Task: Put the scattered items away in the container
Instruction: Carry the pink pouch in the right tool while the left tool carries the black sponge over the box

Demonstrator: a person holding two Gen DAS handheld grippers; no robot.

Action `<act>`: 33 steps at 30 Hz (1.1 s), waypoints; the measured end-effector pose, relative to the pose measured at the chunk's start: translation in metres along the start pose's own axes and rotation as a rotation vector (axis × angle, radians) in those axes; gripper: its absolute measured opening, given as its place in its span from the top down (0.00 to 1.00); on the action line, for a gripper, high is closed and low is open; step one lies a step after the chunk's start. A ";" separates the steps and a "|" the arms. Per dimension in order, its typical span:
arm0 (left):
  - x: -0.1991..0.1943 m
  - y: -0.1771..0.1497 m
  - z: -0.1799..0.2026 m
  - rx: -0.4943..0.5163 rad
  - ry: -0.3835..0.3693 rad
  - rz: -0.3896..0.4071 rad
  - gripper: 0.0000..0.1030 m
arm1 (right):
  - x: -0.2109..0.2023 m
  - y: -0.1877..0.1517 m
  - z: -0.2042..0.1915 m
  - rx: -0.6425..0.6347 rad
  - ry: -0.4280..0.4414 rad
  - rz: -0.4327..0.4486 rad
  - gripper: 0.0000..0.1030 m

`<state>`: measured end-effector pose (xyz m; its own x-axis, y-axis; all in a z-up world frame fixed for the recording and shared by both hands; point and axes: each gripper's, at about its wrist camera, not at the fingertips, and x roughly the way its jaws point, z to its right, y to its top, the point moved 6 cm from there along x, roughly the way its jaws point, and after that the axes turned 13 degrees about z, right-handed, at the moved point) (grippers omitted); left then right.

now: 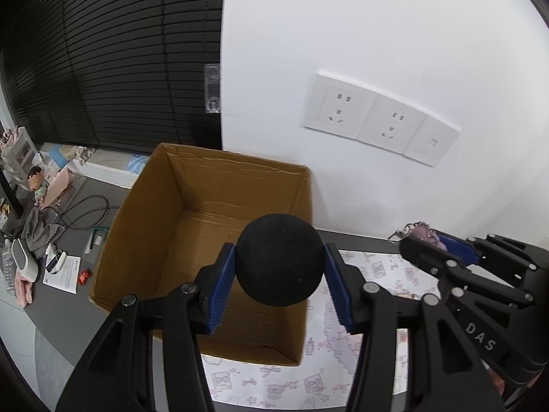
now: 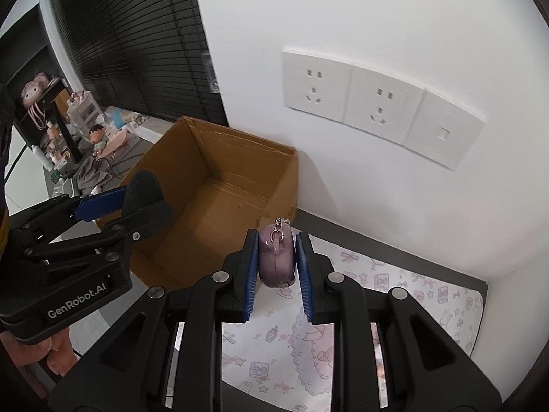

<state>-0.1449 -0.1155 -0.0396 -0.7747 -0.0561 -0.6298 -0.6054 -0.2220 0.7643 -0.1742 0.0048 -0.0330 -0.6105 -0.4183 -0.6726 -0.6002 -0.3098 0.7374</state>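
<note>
An open cardboard box (image 1: 164,206) (image 2: 192,158) stands against the white wall, its inside bare. My left gripper (image 1: 279,279) (image 2: 137,194) is shut on a black foam ball (image 1: 279,259) (image 2: 142,190), held above the box's front right part. My right gripper (image 2: 276,266) (image 1: 434,245) is shut on a small purple pouch (image 2: 276,257) (image 1: 427,237) with a metal chain clasp, held above the mat just right of the box.
A white mat with pink prints (image 2: 429,295) (image 1: 377,271) covers the dark table right of the box. Wall sockets (image 1: 377,120) (image 2: 377,103) sit above. Left of the box lie a cable (image 1: 89,211), a grey cloth (image 1: 37,231), papers and figurines (image 2: 96,137).
</note>
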 end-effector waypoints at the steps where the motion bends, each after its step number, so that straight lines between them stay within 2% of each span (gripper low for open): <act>1: 0.000 0.001 -0.004 -0.004 0.003 0.001 0.51 | 0.002 0.002 -0.004 -0.004 0.005 0.001 0.78; 19: 0.026 0.004 -0.081 -0.031 0.071 -0.039 0.51 | 0.056 0.019 -0.070 -0.047 0.086 -0.033 0.78; 33: 0.065 -0.024 -0.114 -0.039 0.087 -0.121 0.51 | 0.108 -0.002 -0.090 -0.076 0.095 -0.136 0.78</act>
<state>-0.1593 -0.2244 -0.1147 -0.6769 -0.1099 -0.7279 -0.6844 -0.2702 0.6772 -0.1920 -0.1161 -0.1017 -0.4729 -0.4458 -0.7600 -0.6308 -0.4309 0.6453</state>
